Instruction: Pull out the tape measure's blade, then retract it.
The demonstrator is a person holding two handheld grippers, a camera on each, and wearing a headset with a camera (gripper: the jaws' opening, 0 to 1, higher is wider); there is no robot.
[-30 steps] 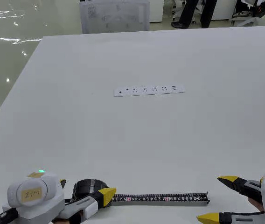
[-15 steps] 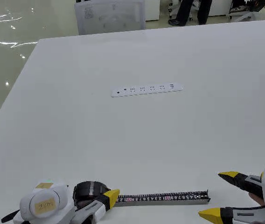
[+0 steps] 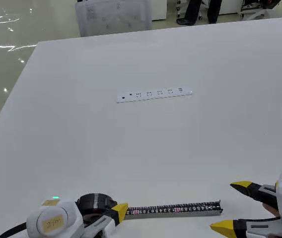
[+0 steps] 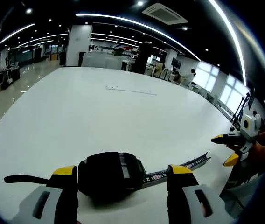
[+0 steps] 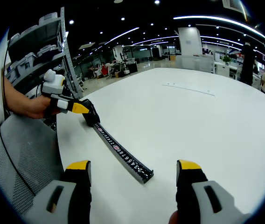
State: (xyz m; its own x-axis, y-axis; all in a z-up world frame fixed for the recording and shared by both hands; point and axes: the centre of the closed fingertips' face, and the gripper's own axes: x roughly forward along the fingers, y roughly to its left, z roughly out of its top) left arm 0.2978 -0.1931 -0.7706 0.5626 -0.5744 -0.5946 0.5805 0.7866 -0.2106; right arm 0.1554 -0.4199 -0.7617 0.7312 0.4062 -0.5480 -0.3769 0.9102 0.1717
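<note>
A white surface [image 3: 131, 144] carries a black tape measure [image 3: 95, 204] near its front edge, toward the left corner. The blade [image 3: 173, 209] is drawn out and lies flat along that edge, running to the right. The left hand-held gripper [image 4: 123, 170] has its yellow-tipped jaws spread around the case, with a gap showing on the side where the blade leaves. The right hand-held gripper [image 3: 230, 206] is wide open and holds nothing. The blade's free end lies just ahead of its jaws, apart from both. A white power strip [image 3: 154, 93] lies mid-surface, well apart from the tape measure.
</note>
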